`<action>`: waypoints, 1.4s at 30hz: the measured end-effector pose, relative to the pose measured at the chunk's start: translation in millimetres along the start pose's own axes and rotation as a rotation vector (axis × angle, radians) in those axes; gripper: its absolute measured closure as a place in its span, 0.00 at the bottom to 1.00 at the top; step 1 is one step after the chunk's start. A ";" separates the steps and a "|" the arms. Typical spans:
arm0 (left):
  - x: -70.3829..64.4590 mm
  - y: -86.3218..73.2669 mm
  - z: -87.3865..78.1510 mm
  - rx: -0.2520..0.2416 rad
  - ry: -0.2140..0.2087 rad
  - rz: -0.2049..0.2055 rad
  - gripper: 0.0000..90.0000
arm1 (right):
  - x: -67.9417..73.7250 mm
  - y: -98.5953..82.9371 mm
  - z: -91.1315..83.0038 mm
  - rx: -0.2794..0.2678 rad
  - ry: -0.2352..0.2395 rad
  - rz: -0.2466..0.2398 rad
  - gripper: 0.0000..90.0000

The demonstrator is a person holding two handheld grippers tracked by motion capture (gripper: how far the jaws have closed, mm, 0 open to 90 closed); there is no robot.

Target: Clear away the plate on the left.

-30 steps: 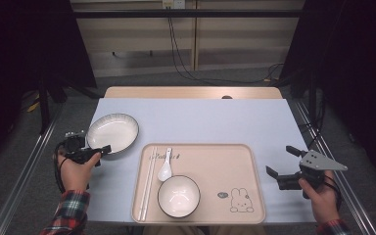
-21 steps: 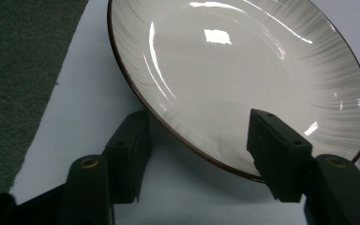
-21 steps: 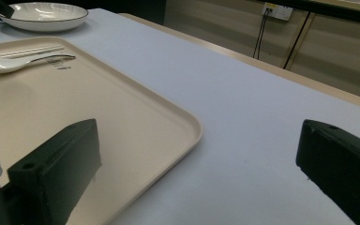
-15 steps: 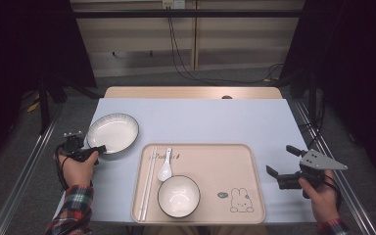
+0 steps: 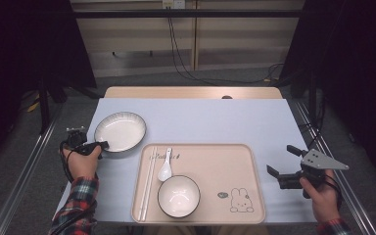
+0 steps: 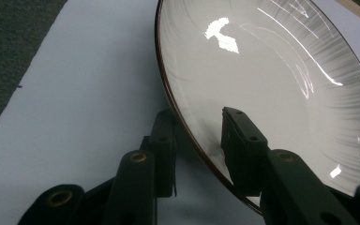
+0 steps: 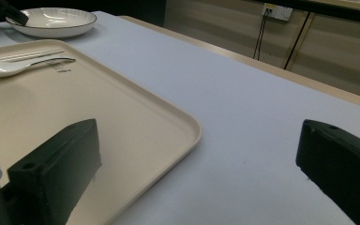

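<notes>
Since a second ago the plate (image 5: 120, 131) barely shifted. My left tongs (image 6: 199, 150) pinch its rim, jaws nearly closed. Right tongs (image 5: 280, 163) hang wide open, empty, beside the tray (image 5: 254, 196)

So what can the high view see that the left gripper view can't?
High view alone: the beige plastic tray, the small white bowl, the white spoon and the right hand-held gripper. Left gripper view alone: one jaw inside the dark rim, the other outside it. Both: the ribbed white plate, the left hand-held gripper and the pale blue table.
</notes>
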State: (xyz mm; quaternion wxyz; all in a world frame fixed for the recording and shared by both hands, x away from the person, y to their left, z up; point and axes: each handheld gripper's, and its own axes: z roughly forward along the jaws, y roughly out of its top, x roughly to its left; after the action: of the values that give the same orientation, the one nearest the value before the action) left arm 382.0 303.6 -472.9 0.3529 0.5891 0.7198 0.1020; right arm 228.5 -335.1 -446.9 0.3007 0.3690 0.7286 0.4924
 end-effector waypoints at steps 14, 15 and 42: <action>-2.9 11.7 14.7 -0.104 -0.117 -0.222 0.94 | 1.2 -1.6 5.4 0.024 0.013 0.007 0.00; -3.6 15.0 16.1 -0.096 -0.120 -0.230 0.94 | 0.5 -1.9 5.0 0.024 0.005 -0.003 0.00; -60.9 44.3 -8.2 0.004 -0.290 -0.090 0.95 | -4.8 34.2 39.3 0.036 0.073 0.071 0.00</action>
State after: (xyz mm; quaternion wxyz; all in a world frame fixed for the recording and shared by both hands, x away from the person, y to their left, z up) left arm 414.6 262.5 -418.4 0.4563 0.5655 0.6870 -0.0016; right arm 270.9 -311.3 -427.5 0.2494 0.3818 0.7343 0.5028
